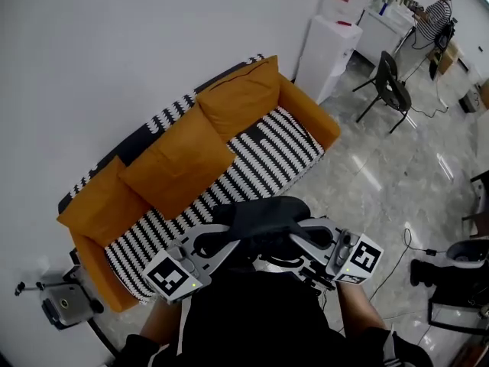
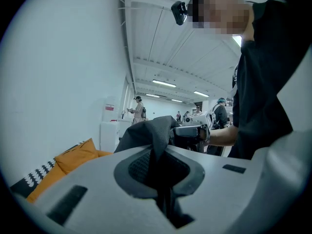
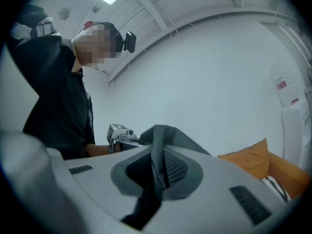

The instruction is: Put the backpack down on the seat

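In the head view the dark grey backpack (image 1: 261, 217) hangs between my two grippers, just in front of the sofa's near edge. My left gripper (image 1: 228, 241) is shut on its fabric from the left, and my right gripper (image 1: 296, 235) is shut on it from the right. The left gripper view shows the dark backpack fabric (image 2: 155, 135) pinched in the left gripper (image 2: 159, 172). The right gripper view shows the backpack fabric (image 3: 163, 135) pinched in the right gripper (image 3: 155, 175). The sofa seat (image 1: 263, 155), striped black and white, lies beyond the backpack. The bag's lower part is hidden.
Two orange cushions (image 1: 177, 160) (image 1: 243, 96) lean on the sofa back against the white wall. A white dispenser (image 1: 328, 48) and a black chair (image 1: 390, 89) stand at the right end. A person (image 1: 434, 14) stands far back. A small device (image 1: 65, 304) sits on the floor left, black gear (image 1: 458, 275) right.
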### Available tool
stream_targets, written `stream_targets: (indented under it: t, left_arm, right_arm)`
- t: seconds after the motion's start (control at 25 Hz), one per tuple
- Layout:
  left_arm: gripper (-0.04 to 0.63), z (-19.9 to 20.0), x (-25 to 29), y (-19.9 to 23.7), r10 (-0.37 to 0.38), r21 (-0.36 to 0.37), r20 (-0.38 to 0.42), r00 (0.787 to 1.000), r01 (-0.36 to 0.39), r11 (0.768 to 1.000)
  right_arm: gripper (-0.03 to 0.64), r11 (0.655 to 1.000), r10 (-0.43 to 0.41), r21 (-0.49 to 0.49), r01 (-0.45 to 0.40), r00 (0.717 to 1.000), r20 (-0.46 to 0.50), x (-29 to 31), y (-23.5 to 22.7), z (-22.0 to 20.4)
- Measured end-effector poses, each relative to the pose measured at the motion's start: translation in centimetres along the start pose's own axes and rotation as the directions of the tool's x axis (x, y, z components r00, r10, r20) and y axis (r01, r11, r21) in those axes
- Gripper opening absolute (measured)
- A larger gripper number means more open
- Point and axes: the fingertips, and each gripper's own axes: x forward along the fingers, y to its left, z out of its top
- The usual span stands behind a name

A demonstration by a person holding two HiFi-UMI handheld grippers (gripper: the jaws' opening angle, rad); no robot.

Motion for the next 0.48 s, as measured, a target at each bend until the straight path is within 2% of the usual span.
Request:
stream_targets:
  t: [0.48]
  left_arm:
    - [0.031,1.2,1.5,5.7,0.007,0.013,0.023,1.0,-0.008,1.0]
  right_arm:
    - [0.037,1.0,-0.01,-0.019,0.01,1.0,-0.006,3.1,-5.1,0.8]
